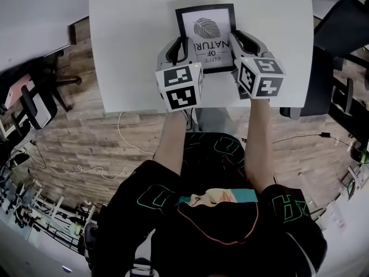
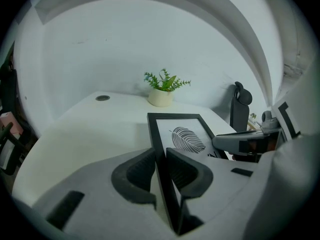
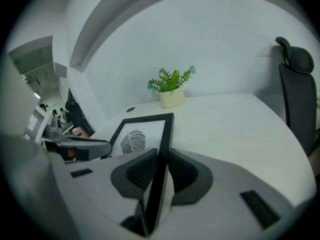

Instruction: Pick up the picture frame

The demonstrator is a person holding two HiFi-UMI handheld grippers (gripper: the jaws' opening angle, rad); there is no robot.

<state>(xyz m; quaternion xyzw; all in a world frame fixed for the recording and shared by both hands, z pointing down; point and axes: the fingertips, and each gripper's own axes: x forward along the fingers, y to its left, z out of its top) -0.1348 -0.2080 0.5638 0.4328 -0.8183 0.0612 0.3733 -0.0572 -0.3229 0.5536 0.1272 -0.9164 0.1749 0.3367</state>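
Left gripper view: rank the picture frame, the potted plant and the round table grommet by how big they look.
1. picture frame, though being nearest the camera enlarges it
2. potted plant
3. grommet

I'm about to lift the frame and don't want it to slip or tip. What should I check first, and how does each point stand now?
1. Left gripper shut on the frame's side edge: ok.
2. Right gripper shut on the opposite edge: ok.
3. Both grips at about the same height along the frame: ok, judging by the head view.
4. Plant out of the way: ok, it stands apart at the table's far side.
5. Grip firm enough to hold: cannot tell.
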